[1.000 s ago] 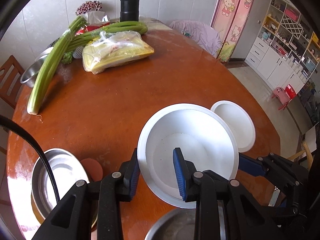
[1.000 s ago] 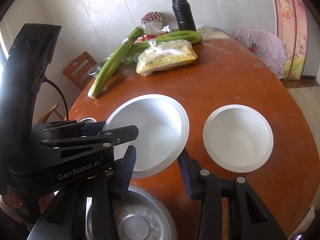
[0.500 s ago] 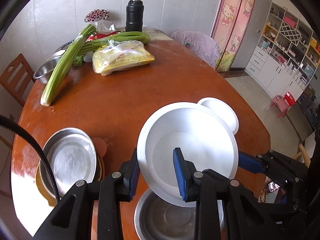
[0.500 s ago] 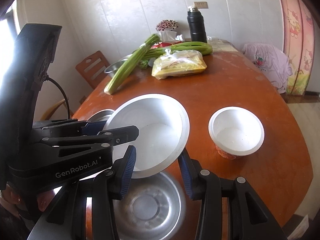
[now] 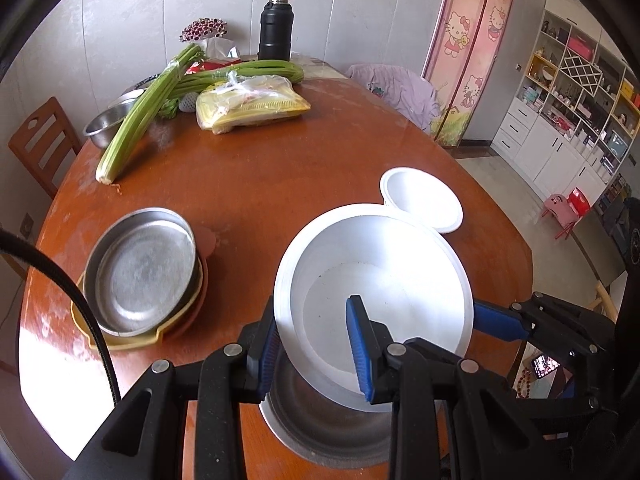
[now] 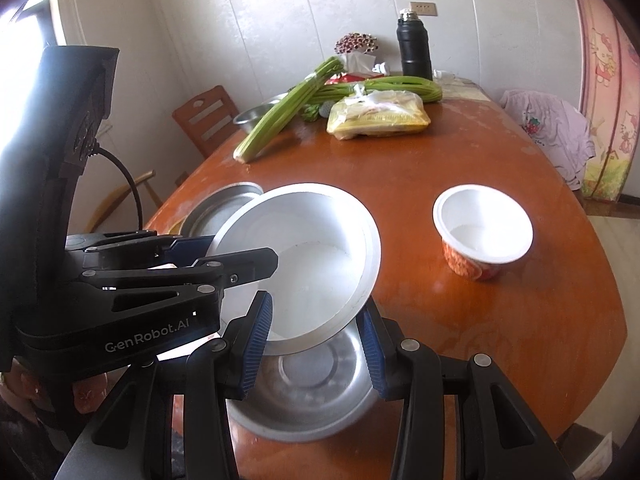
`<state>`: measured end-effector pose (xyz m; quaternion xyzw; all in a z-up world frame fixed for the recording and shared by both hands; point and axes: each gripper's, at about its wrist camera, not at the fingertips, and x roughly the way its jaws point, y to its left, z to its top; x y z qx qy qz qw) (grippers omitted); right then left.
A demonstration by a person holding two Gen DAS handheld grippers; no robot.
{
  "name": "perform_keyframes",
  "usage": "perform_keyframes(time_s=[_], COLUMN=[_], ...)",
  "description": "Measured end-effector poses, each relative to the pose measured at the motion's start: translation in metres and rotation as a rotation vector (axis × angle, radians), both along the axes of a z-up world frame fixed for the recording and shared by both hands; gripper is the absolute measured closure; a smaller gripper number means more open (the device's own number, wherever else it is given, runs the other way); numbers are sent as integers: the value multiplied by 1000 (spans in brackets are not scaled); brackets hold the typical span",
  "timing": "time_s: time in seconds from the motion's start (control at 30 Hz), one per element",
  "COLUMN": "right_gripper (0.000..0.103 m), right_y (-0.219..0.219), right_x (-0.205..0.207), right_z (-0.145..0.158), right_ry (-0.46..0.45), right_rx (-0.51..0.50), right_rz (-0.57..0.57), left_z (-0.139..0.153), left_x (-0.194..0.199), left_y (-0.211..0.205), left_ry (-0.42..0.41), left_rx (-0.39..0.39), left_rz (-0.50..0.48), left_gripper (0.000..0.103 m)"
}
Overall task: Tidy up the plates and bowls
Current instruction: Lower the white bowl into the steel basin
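Observation:
My left gripper point(image 5: 313, 306) is shut on the near rim of a white basin point(image 5: 380, 292), one pad inside and one outside. The basin hangs tilted above a steel bowl point(image 5: 320, 424) at the table's near edge. My right gripper point(image 6: 315, 302) holds the opposite rim of the basin point(image 6: 312, 248), with a pad touching it on either side. In the left wrist view only one of its blue fingers point(image 5: 496, 322) shows. A steel plate point(image 5: 144, 276) tops a stack of yellow and orange plates to the left. A small white paper bowl point(image 6: 482, 228) stands to the right.
Celery bunches point(image 5: 144, 108), a yellow plastic bag point(image 5: 252, 104), a black flask point(image 5: 275, 32) and another steel bowl point(image 5: 106, 124) crowd the far end of the round wooden table point(image 5: 280, 184). A wooden chair point(image 5: 40, 140) stands at the left, and a cloth-draped seat point(image 5: 392, 84) behind.
Both grippers have drawn back toward the near edge with the basin between them. The steel bowl beneath and the plate stack have come fully into view. The paper bowl lies farther off.

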<state>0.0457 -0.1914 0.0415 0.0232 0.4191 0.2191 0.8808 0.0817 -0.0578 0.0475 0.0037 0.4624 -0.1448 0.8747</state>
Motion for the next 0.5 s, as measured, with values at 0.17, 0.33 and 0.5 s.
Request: perform_keyframes(time_s=[0.17,0.33,0.5], right_gripper=[58,58,58], right_y=[2,3,5], right_x=[-8,-13,-14], right_z=[-8,-17,-25], right_ry=[13,38,61], right_rx=[-14,-32,-48], right_rz=[22,37,50], left_z=[-10,-21,-31], left_x=[-9,-15,-17], left_y=[2,2,3], left_ry=[16,31,52], left_rx=[-2,-7,-13], left_rz=[10,11,13], left_gripper=[71,71,71])
